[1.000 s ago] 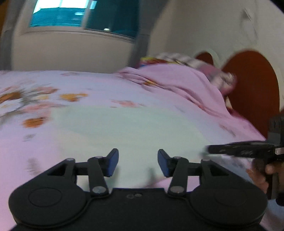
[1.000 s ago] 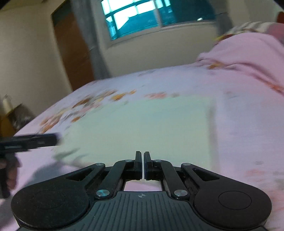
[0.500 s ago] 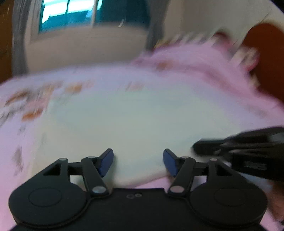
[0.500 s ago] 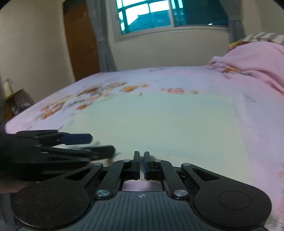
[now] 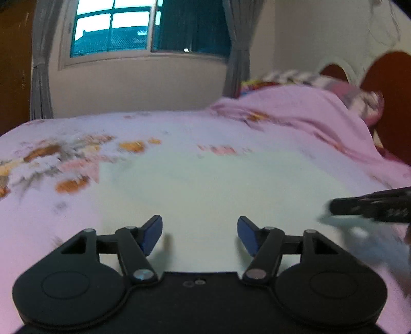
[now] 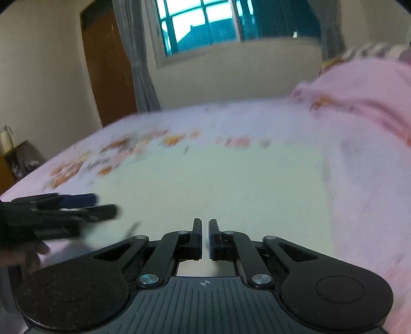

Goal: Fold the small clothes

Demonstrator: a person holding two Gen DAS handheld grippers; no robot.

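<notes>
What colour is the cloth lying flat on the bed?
Pale mint green, plain: the cloth shows best in the right wrist view.

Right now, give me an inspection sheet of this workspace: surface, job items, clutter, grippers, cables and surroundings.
Surface: bed with a pink floral sheet, fairly flat.
Job's things: pale green cloth spread flat on the sheet, near edge by both grippers.
Clutter: pink blanket heaped at the far right, patterned bedding behind it.
Grippers: left gripper open wide over the cloth's near edge, nothing between the pads; right gripper jaws opening, a narrow gap, no cloth seen gripped.
Cables: nothing seen.
Surroundings: window with grey curtains, brown door, dark red headboard.
</notes>
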